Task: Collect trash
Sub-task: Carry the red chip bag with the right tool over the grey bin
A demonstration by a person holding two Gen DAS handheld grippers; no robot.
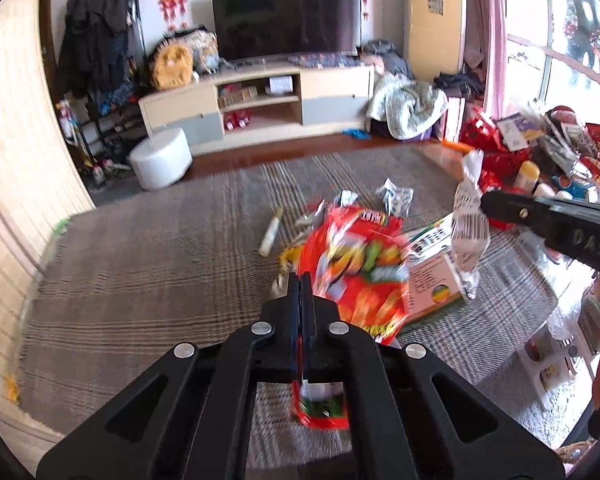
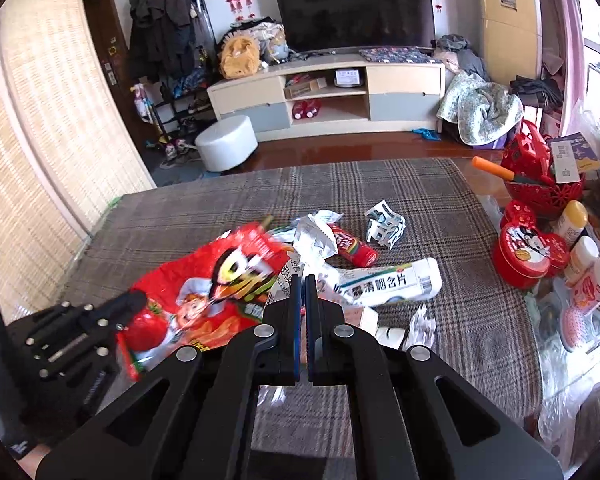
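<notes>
Both my grippers grip litter above the grey plaid cloth (image 2: pixel 440 200).
My left gripper (image 1: pixel 300 280) clamps a large red crinkled snack bag (image 1: pixel 356 264); my right gripper (image 2: pixel 304 284) pinches a clear printed plastic wrapper (image 1: pixel 470 224).

You look down on a grey-brown plaid cloth (image 2: pixel 400 196) strewn with a red snack bag (image 2: pixel 204 292) printed in yellow and green, a white box (image 2: pixel 392 280) with green lettering and a small red tube (image 2: pixel 354 246). Your two grippers (image 1: pixel 300 280) (image 2: pixel 304 284) are black. Behind stand a white stool (image 2: pixel 226 142) and a cream-and-grey cabinet (image 2: pixel 404 80).
</notes>
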